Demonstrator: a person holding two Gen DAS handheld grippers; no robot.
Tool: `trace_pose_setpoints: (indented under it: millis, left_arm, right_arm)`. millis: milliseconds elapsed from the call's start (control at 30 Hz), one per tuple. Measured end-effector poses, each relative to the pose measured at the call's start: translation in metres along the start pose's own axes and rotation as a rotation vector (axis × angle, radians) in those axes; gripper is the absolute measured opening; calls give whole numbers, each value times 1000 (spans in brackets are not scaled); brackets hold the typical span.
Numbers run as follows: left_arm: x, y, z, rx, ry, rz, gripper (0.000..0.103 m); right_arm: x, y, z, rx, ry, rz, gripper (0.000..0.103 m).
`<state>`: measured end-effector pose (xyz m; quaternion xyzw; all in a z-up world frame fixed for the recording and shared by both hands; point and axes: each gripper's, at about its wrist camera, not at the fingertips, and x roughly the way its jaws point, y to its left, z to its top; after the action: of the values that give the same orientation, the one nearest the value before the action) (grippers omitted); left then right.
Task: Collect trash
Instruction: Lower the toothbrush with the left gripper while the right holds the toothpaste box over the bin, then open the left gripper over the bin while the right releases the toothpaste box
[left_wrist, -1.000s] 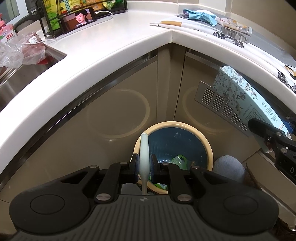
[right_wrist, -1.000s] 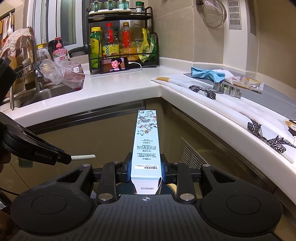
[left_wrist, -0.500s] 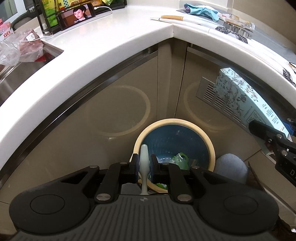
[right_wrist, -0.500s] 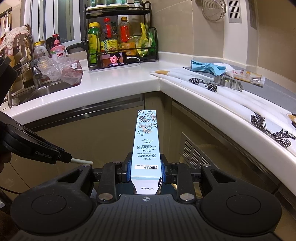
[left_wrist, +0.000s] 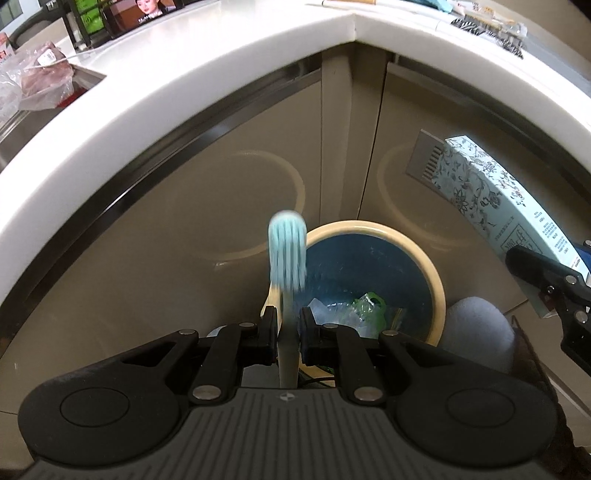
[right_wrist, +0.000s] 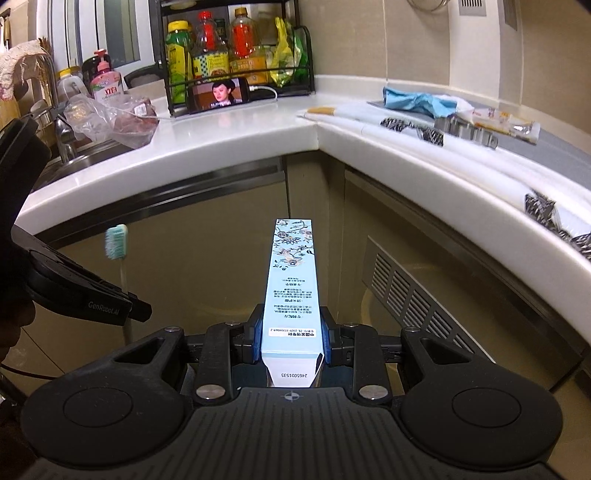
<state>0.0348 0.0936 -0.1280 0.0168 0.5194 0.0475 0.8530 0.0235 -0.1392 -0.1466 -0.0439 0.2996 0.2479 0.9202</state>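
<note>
Where the 2 cabinet fronts meet under the white countertop (left_wrist: 207, 85), a round trash bin (left_wrist: 434, 275) with a cream rim and dark blue inside stands on the floor, holding crumpled clear plastic (left_wrist: 325, 314) and a green wrapper (left_wrist: 369, 306); more lies under them, too dim to name. The left gripper (left_wrist: 288, 328) is clenched on a toothbrush (left_wrist: 287, 254), pinching the pale handle low down. The brush's long axis runs straight out along the fingers toward 12 o'clock in the left wrist view, with the blurred pale blue bristle head at the far end, overlapping the bin's rim at about 10 o'clock of the opening. In the right wrist view the same toothbrush (right_wrist: 117, 242) stands nearly upright at 9 o'clock, head up. The right gripper (right_wrist: 290, 341) grips a long light blue floral carton (right_wrist: 293, 273) by its sides near the printed end; the box points away toward 12 o'clock, its far end toward the cabinet corner. From the left wrist view that carton (left_wrist: 491, 199) slants at 3 o'clock, up and right of the bin. A grey rounded thing (left_wrist: 476, 328) sits just beside the bin at its 4 o'clock.
</note>
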Motion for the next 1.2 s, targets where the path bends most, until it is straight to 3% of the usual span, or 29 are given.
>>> trace_pose_setpoints:
  millis: [833,900,933,967,1033,1067,1100,1200]
  left_arm:
    - [88,-14,29,31,86,-30,8]
    - [92,-11,31,38,103,-42,30]
    - [95,-10,30,36,109,-40,60]
    - [96,-9,29,37,103,-39,80]
    - [97,-8,26,52,85,-25,95]
    - [97,-9,24,55,85,-18,101]
    - [97,-7,22,55,88,-13,103]
    - [94,-3,19,55,95,-18,103]
  right_arm:
    - [85,-10,-11,4,153,-20,31]
    - [98,-8,-10,-10,179,-23,31]
    - [105,-8,-11,-14,198,-26,31]
    - [115,-8,-13,-14,223,-32,31]
    - [134,-10,-18,-11,267,-49,33]
    - [142,-11,-20,-10,290,-55,43]
    - [148,-12,-22,-6,310,-59,56]
    - [146,-15,-19,9,296,-79,67]
